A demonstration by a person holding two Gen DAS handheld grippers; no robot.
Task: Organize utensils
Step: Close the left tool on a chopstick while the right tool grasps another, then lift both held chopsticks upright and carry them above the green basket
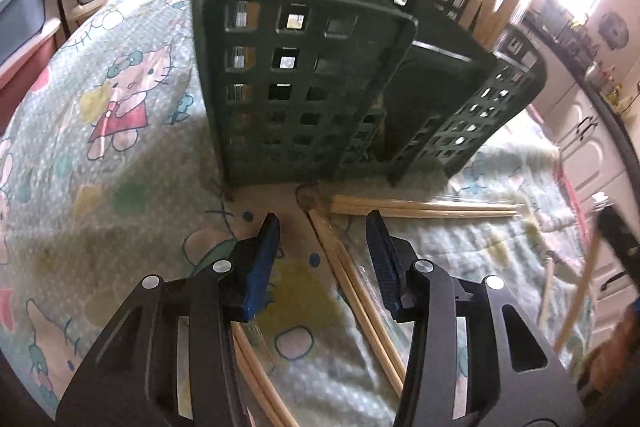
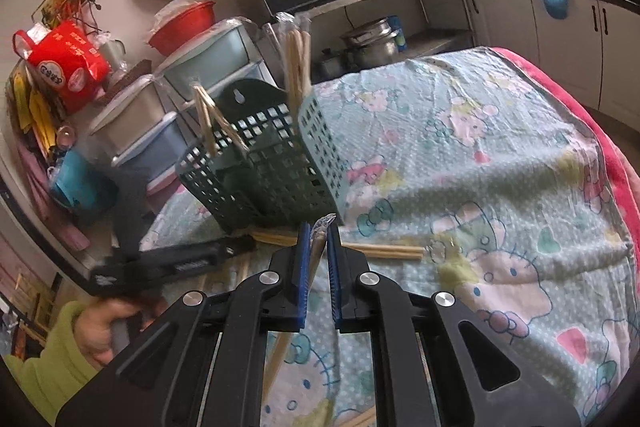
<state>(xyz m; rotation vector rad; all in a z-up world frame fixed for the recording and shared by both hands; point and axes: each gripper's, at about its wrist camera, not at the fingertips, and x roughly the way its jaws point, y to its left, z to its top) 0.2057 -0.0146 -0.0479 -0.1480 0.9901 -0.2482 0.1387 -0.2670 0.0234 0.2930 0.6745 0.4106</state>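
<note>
The utensil holder point(image 1: 304, 75) looks like dark green moulded plastic, matt, its walls pierced with square holes. The chopsticks point(image 1: 420, 209) lying on the desk are pale, bare wood with a dull finish, and some show a clear, glossy plastic wrapper point(image 2: 325, 223) that glints at the tip. The cloth point(image 2: 480, 167) over the desk is a printed cotton-like fabric, soft, matt and wrinkled, with a fine dotted weave. Each claw, left claw point(image 1: 323, 223) and right claw point(image 2: 318, 231), has matt black arms, shiny round metal pins and ribbed blue pads point(image 1: 264, 259) that look rubbery.
</note>
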